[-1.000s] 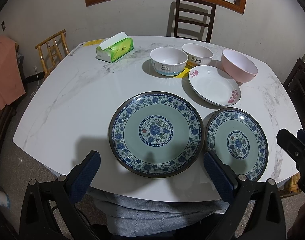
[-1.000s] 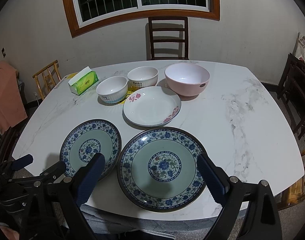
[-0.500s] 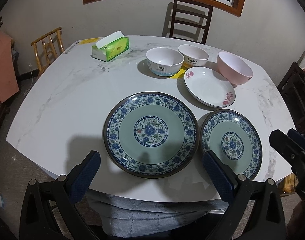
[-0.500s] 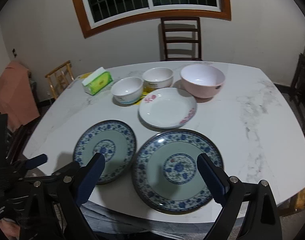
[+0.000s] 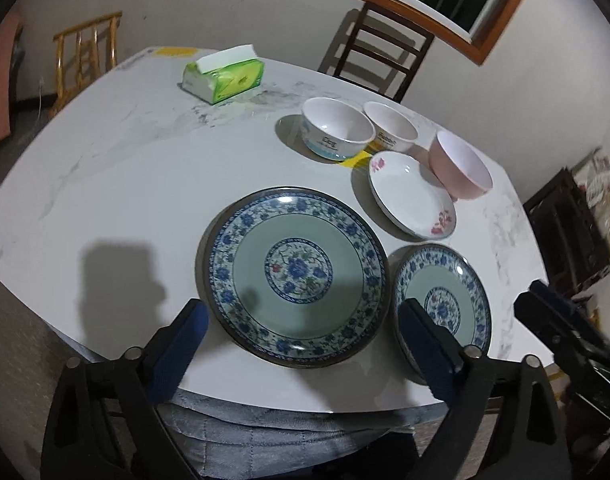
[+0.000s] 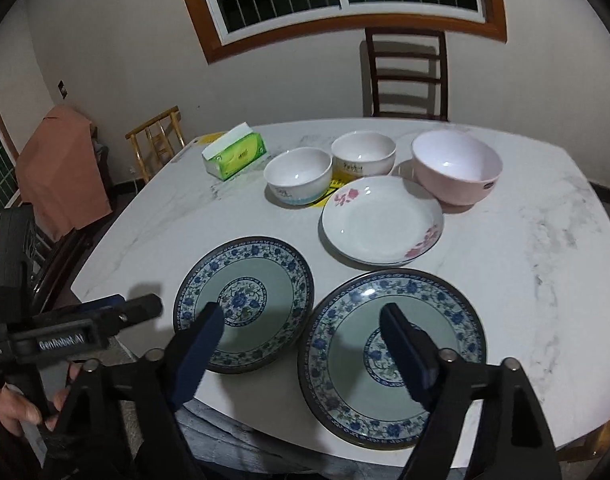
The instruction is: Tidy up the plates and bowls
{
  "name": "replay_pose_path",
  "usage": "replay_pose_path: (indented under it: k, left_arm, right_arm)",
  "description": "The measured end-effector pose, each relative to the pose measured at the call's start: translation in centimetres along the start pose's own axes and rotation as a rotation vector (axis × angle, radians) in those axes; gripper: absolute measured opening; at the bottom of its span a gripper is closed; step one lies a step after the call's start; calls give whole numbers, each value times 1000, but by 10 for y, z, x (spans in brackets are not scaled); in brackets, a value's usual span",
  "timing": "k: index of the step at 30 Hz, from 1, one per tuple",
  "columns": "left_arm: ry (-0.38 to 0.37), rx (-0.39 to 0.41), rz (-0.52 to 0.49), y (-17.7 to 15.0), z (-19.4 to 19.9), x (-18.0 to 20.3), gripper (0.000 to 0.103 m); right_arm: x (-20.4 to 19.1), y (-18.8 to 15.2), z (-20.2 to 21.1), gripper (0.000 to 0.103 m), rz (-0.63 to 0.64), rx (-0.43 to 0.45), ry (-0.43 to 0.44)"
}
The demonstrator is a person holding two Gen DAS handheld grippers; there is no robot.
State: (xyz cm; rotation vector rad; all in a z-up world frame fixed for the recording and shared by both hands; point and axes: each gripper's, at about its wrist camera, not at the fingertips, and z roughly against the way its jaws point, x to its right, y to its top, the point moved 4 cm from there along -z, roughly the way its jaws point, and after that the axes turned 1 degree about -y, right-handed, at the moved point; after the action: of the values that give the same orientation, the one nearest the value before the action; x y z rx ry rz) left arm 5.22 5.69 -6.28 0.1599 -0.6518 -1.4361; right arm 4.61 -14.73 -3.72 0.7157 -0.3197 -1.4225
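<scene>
Right wrist view shows three plates and three bowls on the marble bench (image 6: pixel 545 208). Plates: one large blue floral plate (image 6: pixel 393 356) at the near edge, one small blue floral plate (image 6: pixel 245 300) just beside it to the left, and one white plate with pink flowers (image 6: pixel 381 220) behind them. Bowls: one white bowl with a blue base (image 6: pixel 299 176), one white bowl with a yellow base (image 6: pixel 363 158) just beside it, and one pink bowl (image 6: pixel 457 172) at the right of the row, close against the white plate. All six vessels are empty. One green tissue box (image 6: pixel 235 156) stands at the far left, with a white sheet standing out of its top.

The right gripper (image 6: pixel 301 344) hangs above the near edges of the two blue plates; its fingers are apart and closing, with nothing clamped between them. The left gripper (image 5: pixel 301 344) hangs above the near rim of the large blue plate; its fingers are apart and closing, touching nothing.

Compared with one second earlier, both pairs of fingers stand visibly narrower. The left wrist view is now rolled, so the bench appears tilted, and every plate and bowl remains in its previous position.
</scene>
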Motion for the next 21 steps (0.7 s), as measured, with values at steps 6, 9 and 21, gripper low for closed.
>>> replay_pose_path:
  k: [6,9,21]
  left_arm:
    - [-15,-17,68,12,-4,-30,80]
    - [-31,-40,109,16,-10,-44,76]
    - [-82,-131,193,21,-42,-77,68]
  right_arm:
    - [5,9,-33,58,-43,-93,104]
    - [3,13,-52,46,-50,-139,137]
    - [5,27,-129,38,-35,-288,147]
